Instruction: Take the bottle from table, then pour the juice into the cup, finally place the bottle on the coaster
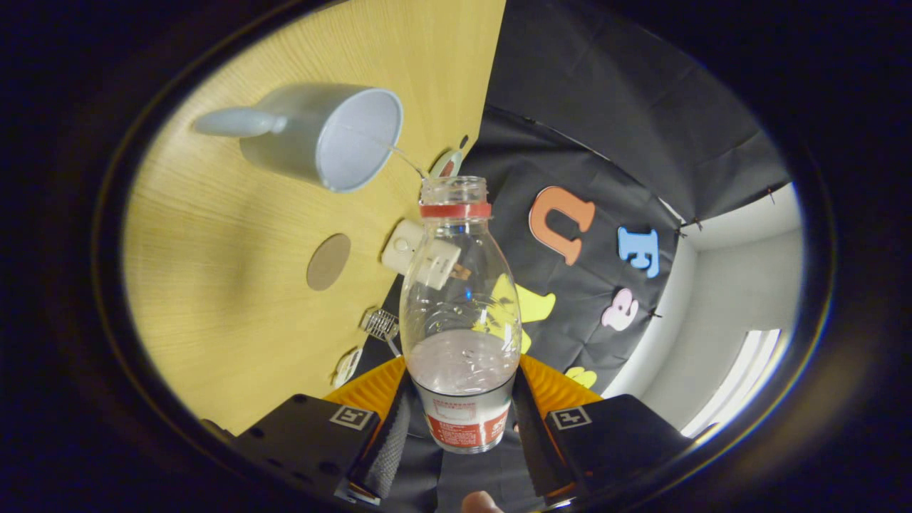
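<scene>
while the whole scene sits rolled over on its side, the pale wooden table (pixel 235 285) takes up the left and the black cloth wall hangs on the right. out on the wood, far beyond the fingers, stands a grey cup (pixel 324 135) with a long handle, its white inside turned toward the bottle's mouth. nearer, the clear plastic bottle (pixel 459 313) is caught between the two fingers (pixel 388 442) of the gripper (pixel 462 434); both black pads press on its labelled lower part, so the jaws are closed only as far as the bottle's width allows. clear liquid lies in its lower part, the cap is off, a red ring circles the neck, and a thin stream runs from the open mouth across to the cup's rim. a round brown coaster (pixel 328 261) lies flat on the table between cup and fingers, well apart from both. a small white device (pixel 410 251) sits at the table's edge just behind the bottle. a fingertip (pixel 479 502) peeks in below the gripper.
</scene>
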`<action>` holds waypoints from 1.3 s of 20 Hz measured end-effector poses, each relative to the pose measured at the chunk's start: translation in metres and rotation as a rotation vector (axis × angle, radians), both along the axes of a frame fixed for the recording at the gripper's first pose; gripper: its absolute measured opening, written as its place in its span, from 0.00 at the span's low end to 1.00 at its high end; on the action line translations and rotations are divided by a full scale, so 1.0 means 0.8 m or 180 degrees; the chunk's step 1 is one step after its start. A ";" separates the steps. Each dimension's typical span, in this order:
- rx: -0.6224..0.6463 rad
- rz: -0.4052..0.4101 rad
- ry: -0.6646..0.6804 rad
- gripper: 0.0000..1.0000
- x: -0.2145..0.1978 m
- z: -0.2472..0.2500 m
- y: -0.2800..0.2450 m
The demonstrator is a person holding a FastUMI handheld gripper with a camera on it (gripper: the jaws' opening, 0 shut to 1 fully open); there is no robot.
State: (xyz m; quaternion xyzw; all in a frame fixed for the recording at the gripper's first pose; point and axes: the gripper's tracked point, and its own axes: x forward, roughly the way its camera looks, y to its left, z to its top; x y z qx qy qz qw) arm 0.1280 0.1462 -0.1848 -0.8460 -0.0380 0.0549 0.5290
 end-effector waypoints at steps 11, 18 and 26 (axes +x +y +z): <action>-0.0108 0.0023 -0.0013 0.75 0.000 0.003 0.003; -0.0009 0.0065 -0.0006 0.75 0.001 0.002 0.009; 0.0976 -0.0209 0.0418 0.76 -0.005 -0.022 -0.005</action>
